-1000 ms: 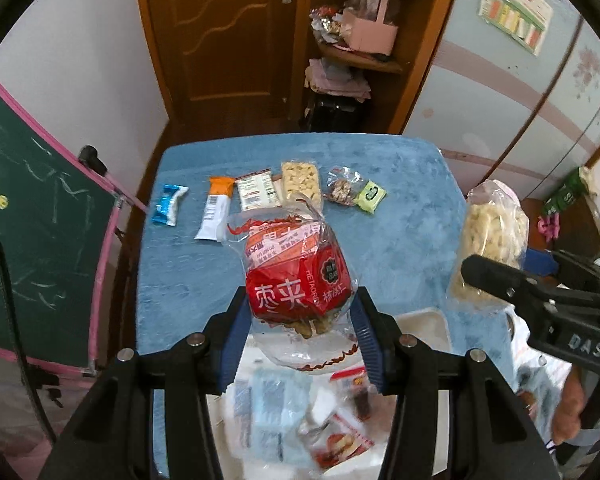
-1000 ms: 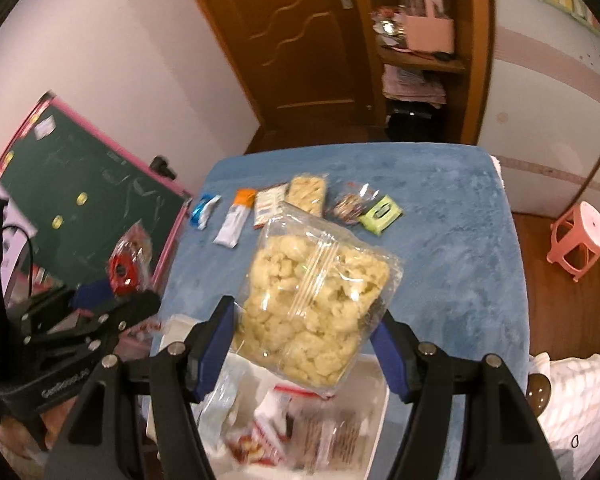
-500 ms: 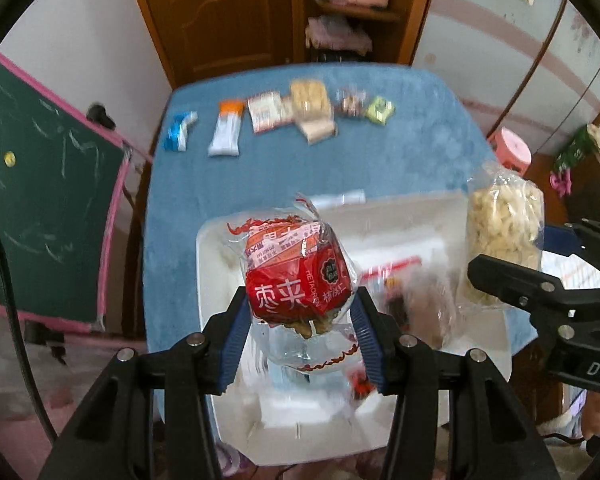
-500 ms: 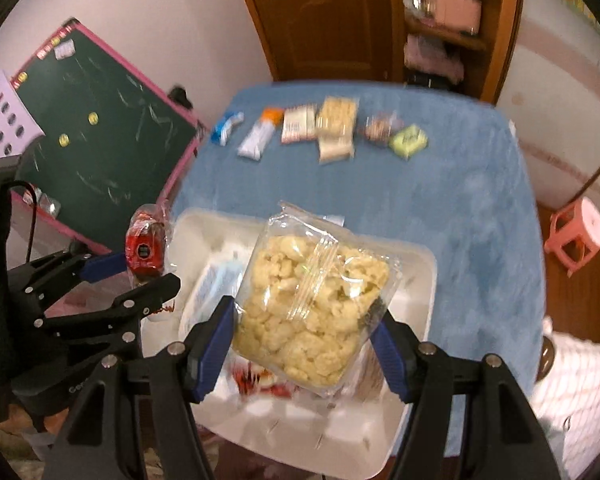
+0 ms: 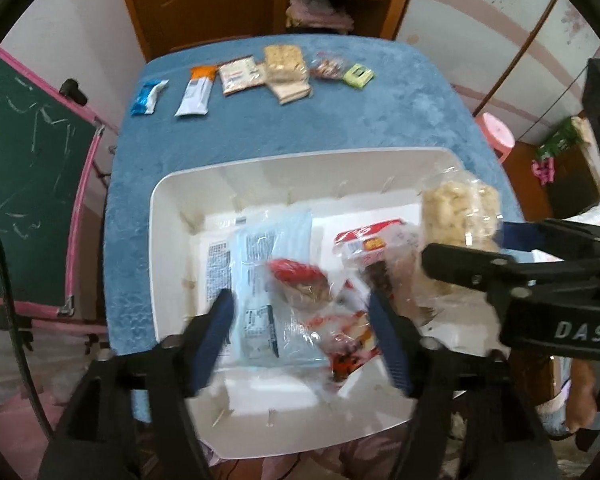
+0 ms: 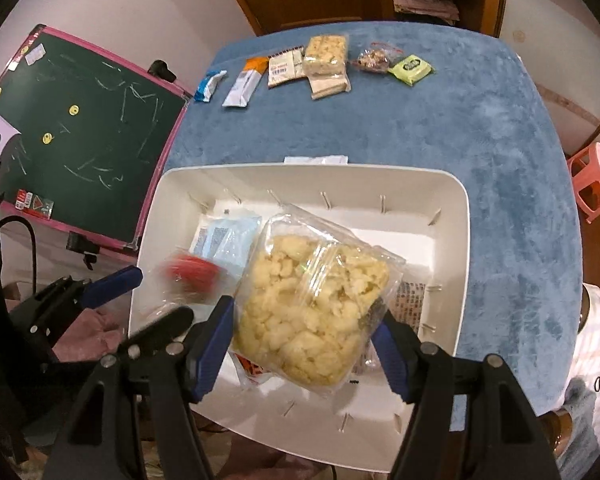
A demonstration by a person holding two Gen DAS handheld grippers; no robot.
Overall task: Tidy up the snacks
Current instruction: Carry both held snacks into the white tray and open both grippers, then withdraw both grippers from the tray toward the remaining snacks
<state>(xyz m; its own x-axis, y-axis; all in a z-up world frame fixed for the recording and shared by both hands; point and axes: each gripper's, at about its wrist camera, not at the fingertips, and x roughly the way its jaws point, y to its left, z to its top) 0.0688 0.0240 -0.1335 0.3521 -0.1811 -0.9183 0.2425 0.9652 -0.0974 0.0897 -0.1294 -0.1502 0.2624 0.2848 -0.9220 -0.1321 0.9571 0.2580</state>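
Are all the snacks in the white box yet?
Not yet. Some packets already lie in the white bin. The left gripper is opening over it, with the red snack bag between its jaws. The right gripper holds the puffed snack bag. A row of small snacks waits on the table.

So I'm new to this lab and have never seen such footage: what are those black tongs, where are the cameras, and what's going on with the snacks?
No robot here: a person holds a two-finger gripper in each hand, with a fisheye camera on each looking along its fingers. One picture is from the left gripper, the other from the right gripper.

Both hang over a white bin on a blue table. The left jaws are opening; the red snack bag sits loose between them, above packets already in the bin. The right gripper is shut on a clear bag of pale puffed snacks.

At the table's far edge lies a row of small snack packets.
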